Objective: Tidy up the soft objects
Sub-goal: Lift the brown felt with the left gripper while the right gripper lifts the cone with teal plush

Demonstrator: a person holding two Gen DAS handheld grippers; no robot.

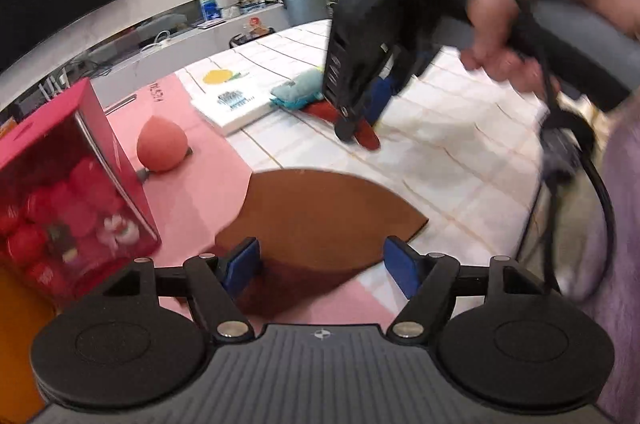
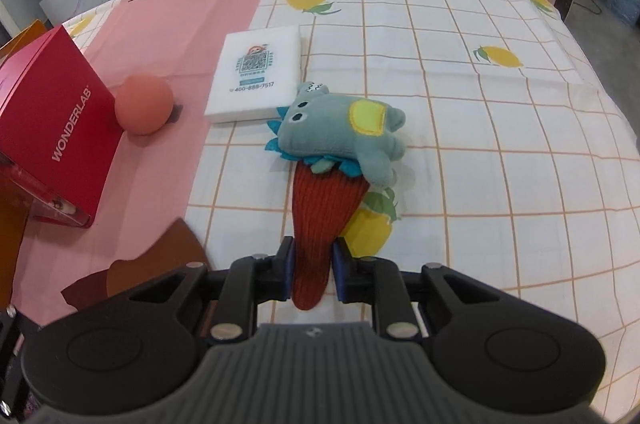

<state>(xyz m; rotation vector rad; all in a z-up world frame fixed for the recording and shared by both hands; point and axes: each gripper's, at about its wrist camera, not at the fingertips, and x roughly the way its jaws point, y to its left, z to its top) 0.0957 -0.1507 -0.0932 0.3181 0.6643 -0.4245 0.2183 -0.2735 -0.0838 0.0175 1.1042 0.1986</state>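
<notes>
A table (image 2: 500, 128) covered by a white checked cloth with lemon prints fills most of the scene, with a pink mat (image 2: 168, 64) spread over its left part. On the far left of the mat stands a red box (image 2: 52, 128), tilted, with a clear front showing red items inside. A brown leaf-shaped mat (image 1: 320, 220) lies at the near edge, partly over the pink one. A white foam pad (image 2: 256, 72) with a printed code lies flat at the middle, just right of the pink mat. A pink ball (image 2: 144, 104) rests just beside the red box. Just right of the pad lies a teal stuffed dinosaur (image 2: 344, 136), its near side lying on a red knitted sock (image 2: 320, 224) that stretches toward the camera.

The right gripper (image 2: 312, 272) has its blue pads closed against the near end of the sock, which lies on the cloth. The left gripper (image 1: 320, 264) hangs above the brown mat with its jaws wide apart and nothing between them. Seen from the left wrist, the right gripper's body blocks part of the dinosaur.
</notes>
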